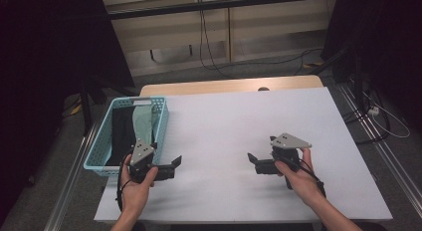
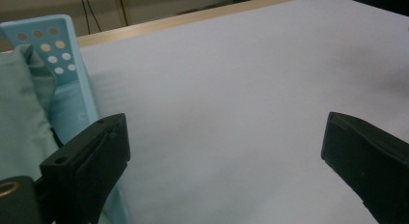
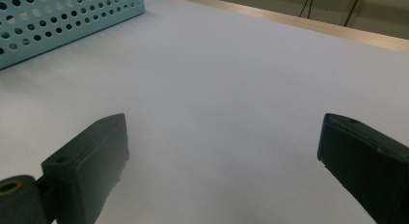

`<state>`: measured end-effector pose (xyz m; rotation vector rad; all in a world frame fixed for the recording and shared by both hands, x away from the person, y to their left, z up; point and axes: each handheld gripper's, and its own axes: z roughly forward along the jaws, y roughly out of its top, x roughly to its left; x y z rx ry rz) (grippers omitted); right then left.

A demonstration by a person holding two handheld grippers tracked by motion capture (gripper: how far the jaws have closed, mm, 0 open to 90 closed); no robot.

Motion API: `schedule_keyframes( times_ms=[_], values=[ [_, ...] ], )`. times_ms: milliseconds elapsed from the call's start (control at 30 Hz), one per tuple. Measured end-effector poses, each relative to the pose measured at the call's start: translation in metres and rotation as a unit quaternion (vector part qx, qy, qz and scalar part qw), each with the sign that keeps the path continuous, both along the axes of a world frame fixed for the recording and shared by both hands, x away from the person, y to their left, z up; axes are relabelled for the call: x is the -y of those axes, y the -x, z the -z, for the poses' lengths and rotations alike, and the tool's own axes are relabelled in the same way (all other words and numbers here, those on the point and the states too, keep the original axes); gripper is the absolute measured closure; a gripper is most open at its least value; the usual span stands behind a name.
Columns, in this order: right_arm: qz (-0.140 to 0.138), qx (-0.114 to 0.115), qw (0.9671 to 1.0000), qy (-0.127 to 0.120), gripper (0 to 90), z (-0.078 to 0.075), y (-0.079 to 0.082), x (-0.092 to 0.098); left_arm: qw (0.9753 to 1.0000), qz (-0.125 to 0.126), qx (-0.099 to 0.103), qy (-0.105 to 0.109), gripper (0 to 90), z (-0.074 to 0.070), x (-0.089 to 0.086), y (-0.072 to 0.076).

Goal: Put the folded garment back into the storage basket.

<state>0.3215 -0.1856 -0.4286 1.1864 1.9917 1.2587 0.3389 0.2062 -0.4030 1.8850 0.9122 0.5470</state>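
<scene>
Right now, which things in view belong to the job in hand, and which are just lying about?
In the job:
- basket, blue, at the table's left edge
- cloths in it, one black, one pale green
- left gripper, open, beside the basket
- right gripper, open, over bare table

Lying about:
- cables on the floor behind the table
- white table cover, merely the work surface

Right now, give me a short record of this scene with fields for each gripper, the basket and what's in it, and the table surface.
left gripper: open, holding nothing, beside the basket's near right corner
right gripper: open, holding nothing, over bare table
basket: light blue, perforated, at the table's left edge
basket contents: pale green cloth and black cloth
table: white sheet on top, wooden edge at the far side
</scene>
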Motion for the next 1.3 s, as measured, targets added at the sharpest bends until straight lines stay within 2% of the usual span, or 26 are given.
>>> schedule_keyframes(
  times_ms=[200, 333, 633, 767, 933, 1033, 1300],
  values=[
    [0.018, 0.001, 0.9998, -0.001, 4.1, 0.001, 0.011, 0.018, 1.0000, 0.007, -0.004, -0.005, 3.4, 0.004, 0.003, 0.001],
    [0.037, -0.002, 0.9993, 0.004, 4.8, 0.005, 0.017, 0.033, 1.0000, 0.000, -0.007, -0.003, 3.4, 0.008, 0.004, 0.003],
    [0.051, -0.004, 0.9986, 0.009, 4.6, 0.009, 0.030, 0.052, 0.9999, 0.013, -0.007, -0.006, 3.4, 0.010, 0.007, 0.008],
    [0.058, -0.006, 0.9982, 0.012, 4.7, 0.011, 0.033, 0.059, 0.9999, 0.013, -0.007, -0.003, 3.4, 0.012, 0.007, 0.008],
    [0.066, -0.005, 0.9978, 0.008, 4.7, 0.013, 0.039, 0.063, 0.9998, 0.014, -0.007, -0.009, 3.4, 0.014, 0.007, 0.007],
    [0.073, -0.006, 0.9973, 0.003, 4.7, 0.016, 0.042, 0.066, 0.9999, 0.013, -0.005, -0.005, 3.4, 0.014, 0.007, 0.008],
    [0.075, 0.009, 0.9971, 0.000, 3.7, 0.017, 0.053, 0.062, 1.0000, 0.006, 0.000, 0.003, 3.9, 0.015, 0.005, 0.007]
  ],
)
